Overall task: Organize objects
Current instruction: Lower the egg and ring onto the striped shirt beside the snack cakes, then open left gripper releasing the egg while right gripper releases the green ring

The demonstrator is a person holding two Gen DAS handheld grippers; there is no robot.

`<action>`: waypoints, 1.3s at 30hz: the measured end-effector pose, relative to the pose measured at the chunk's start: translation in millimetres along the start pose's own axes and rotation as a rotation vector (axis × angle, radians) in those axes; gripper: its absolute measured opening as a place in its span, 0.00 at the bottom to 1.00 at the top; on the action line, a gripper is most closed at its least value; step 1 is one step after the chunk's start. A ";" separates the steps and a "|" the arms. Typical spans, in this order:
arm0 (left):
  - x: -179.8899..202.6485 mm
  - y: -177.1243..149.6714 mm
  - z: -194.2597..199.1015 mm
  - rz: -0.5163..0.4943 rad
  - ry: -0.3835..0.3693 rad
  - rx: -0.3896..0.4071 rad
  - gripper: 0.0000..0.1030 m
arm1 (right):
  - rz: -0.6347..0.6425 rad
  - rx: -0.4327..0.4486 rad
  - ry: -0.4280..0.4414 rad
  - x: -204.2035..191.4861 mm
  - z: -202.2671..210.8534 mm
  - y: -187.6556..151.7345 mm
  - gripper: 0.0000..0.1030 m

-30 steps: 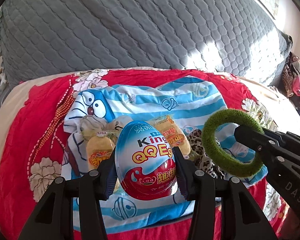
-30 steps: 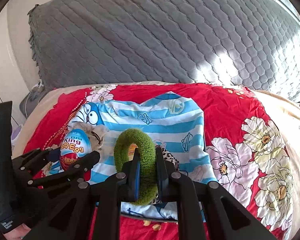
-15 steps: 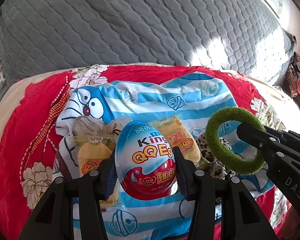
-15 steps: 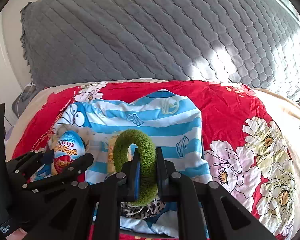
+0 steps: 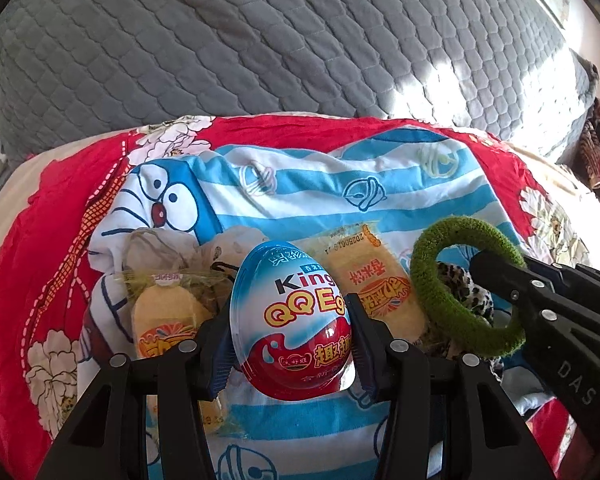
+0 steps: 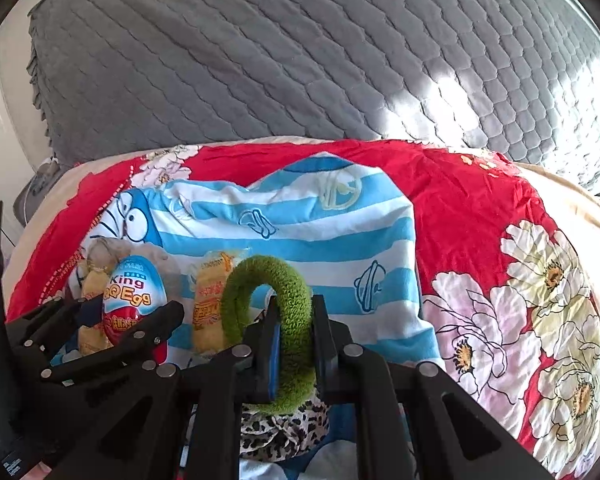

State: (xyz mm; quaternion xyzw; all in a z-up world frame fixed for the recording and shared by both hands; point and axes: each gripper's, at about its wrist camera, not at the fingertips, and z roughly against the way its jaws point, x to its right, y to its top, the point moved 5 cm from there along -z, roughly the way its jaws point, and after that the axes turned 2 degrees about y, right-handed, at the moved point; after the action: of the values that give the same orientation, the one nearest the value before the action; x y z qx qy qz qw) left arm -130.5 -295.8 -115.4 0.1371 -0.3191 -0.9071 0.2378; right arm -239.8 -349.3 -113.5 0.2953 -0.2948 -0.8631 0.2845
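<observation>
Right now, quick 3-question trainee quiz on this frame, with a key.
1. True or false: the left claw holds the toy egg.
2. What does the right claw grip?
A. leopard-print cloth
B. green fuzzy ring
C. yellow snack packet
3. Fill in: the snack packets lie on a blue and white ____ cloth.

Key:
1. True, the egg sits between its pads.
2. B, the green fuzzy ring is pinched upright.
3. Striped.
</observation>
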 end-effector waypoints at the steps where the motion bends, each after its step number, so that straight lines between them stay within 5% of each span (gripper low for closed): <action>1: 0.0 -0.6 -1.5 0.001 -0.002 -0.004 0.50 | 0.001 -0.003 0.001 -0.2 -2.0 -0.4 0.14; 17: 0.5 -6.2 -6.4 -0.005 0.006 -0.013 0.51 | -0.005 -0.034 -0.030 5.8 -14.0 -7.1 0.14; 27: 2.9 -6.4 4.2 -0.016 0.007 0.000 0.62 | -0.012 -0.033 -0.038 6.5 -6.2 -7.0 0.27; 39: -0.9 -5.0 18.4 -0.006 0.010 0.011 0.72 | -0.009 -0.017 -0.041 5.4 7.2 -2.8 0.31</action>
State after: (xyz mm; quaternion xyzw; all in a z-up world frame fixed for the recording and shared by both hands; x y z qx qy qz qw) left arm -138.7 -282.5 -104.5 0.1438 -0.3224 -0.9054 0.2358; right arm -249.2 -348.5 -112.5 0.2765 -0.2920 -0.8726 0.2772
